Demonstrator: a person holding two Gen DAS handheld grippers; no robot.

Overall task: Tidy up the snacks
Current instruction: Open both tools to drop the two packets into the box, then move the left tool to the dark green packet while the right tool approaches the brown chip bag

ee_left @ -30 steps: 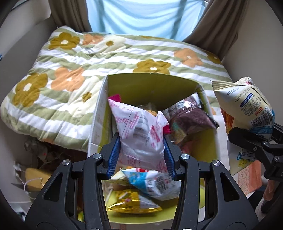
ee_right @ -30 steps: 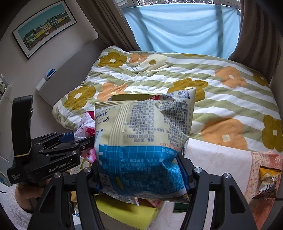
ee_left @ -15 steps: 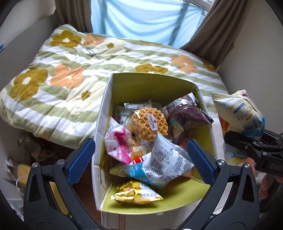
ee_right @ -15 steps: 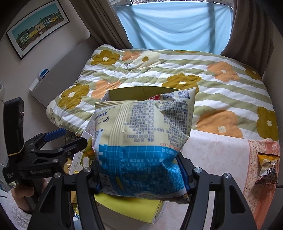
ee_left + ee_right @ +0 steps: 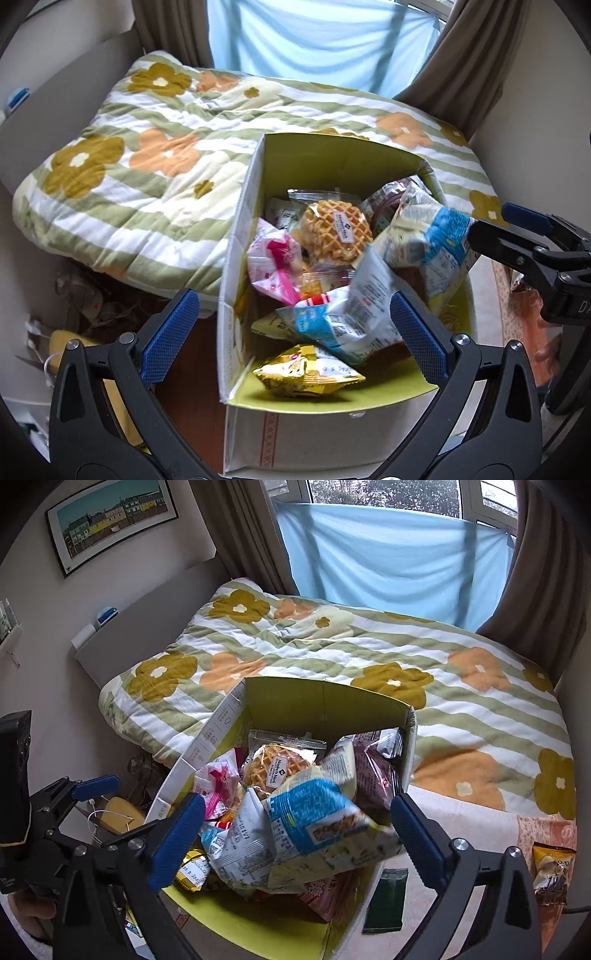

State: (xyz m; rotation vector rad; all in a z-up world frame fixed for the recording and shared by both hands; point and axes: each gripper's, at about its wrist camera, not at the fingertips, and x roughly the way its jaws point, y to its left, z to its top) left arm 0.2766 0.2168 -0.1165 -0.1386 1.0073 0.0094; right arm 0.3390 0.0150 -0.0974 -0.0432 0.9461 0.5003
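While both handheld grippers hang with their blue-padded fingers spread wide and nothing between them, an open cardboard box with a yellow-green lining (image 5: 332, 162) (image 5: 325, 698) sits at the near edge of a bed, piled with packaged snacks. The left gripper (image 5: 291, 328) (image 5: 74, 794) hovers above the box's near left corner; the right gripper (image 5: 299, 827) (image 5: 517, 229) hovers over its near right side. A cream-and-blue crinkled snack bag (image 5: 317, 823) (image 5: 424, 243) lies tilted on top of the heap toward the right wall of the box, clear of either gripper's pads, its outline blurred in both views. Just left of it rests a round golden waffle in a clear wrapper (image 5: 336, 230) (image 5: 277, 768), and farther left a pink-and-white plastic packet (image 5: 273, 264) (image 5: 218, 782). A white-and-blue foil bag (image 5: 343, 314) sprawls across the middle, with a shiny gold wrapped snack (image 5: 303, 373) at the near end of the box floor. A dark maroon packet (image 5: 373, 779) stands against the far right corner. Beyond the box spreads a green-striped quilt with mustard and orange flowers (image 5: 147, 162) (image 5: 369, 646). Outside the box, on the patterned cloth to the right, lie a flat dark green sachet (image 5: 386, 901) and a yellow-and-brown snack pouch (image 5: 550, 871).
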